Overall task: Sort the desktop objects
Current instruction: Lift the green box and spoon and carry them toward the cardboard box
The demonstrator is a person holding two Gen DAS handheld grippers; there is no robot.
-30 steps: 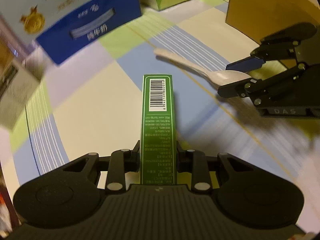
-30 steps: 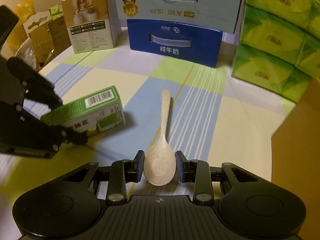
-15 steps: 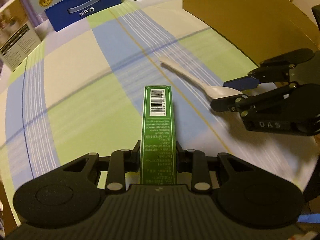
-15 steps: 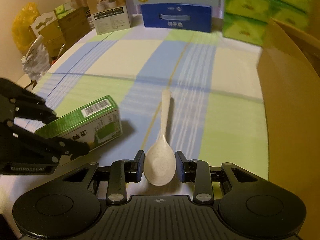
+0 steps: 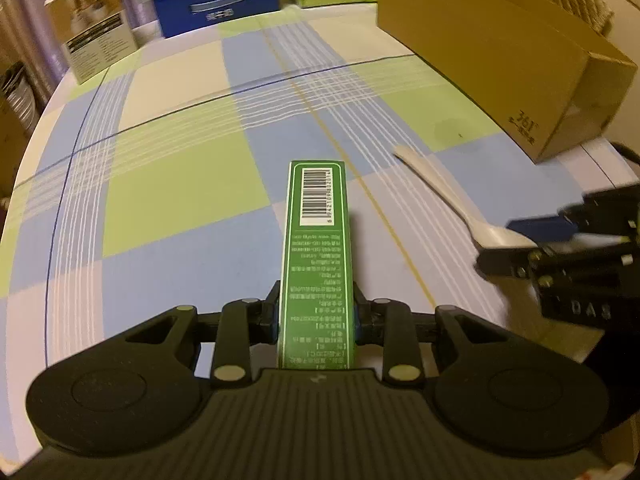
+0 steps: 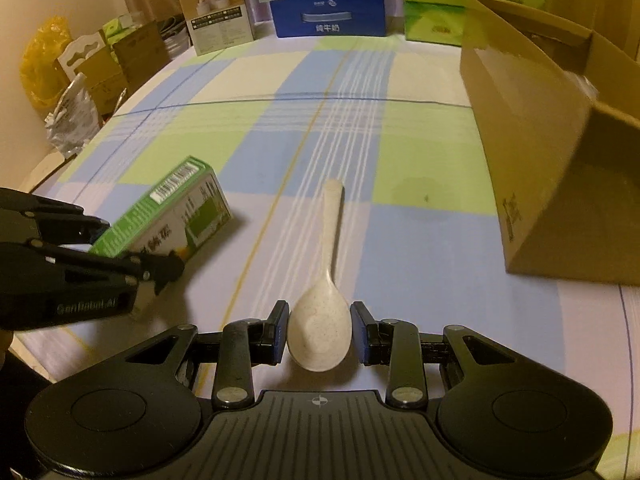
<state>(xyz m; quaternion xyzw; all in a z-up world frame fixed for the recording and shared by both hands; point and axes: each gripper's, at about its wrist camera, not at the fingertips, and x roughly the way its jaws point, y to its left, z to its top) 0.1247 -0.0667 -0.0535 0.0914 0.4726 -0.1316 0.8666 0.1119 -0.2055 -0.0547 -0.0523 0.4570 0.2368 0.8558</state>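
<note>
A long green carton [image 5: 316,248] with a barcode on its upper face sticks forward from my left gripper [image 5: 316,312], which is shut on its near end. From the right wrist view the same green carton [image 6: 168,216] hangs tilted above the tablecloth at the left, in the left gripper [image 6: 132,264]. A pale speckled spoon [image 6: 334,232] points away from my right gripper [image 6: 320,330], whose fingers are shut on the spoon's bowl. In the left wrist view the spoon [image 5: 440,184] and right gripper [image 5: 508,240] sit at the right, blurred.
An open brown cardboard box [image 6: 532,140] [image 5: 500,60] stands on the right of the checked tablecloth [image 6: 280,92]. At the far edge are a blue milk carton [image 6: 328,16], a white product box [image 6: 218,12] and green tissue packs [image 6: 432,12]. Bags and boxes crowd the left, off the table.
Both grippers have drawn back from the far boxes while holding their objects. The milk carton now looks much farther off. The cardboard box now fills the right side of both views.
</note>
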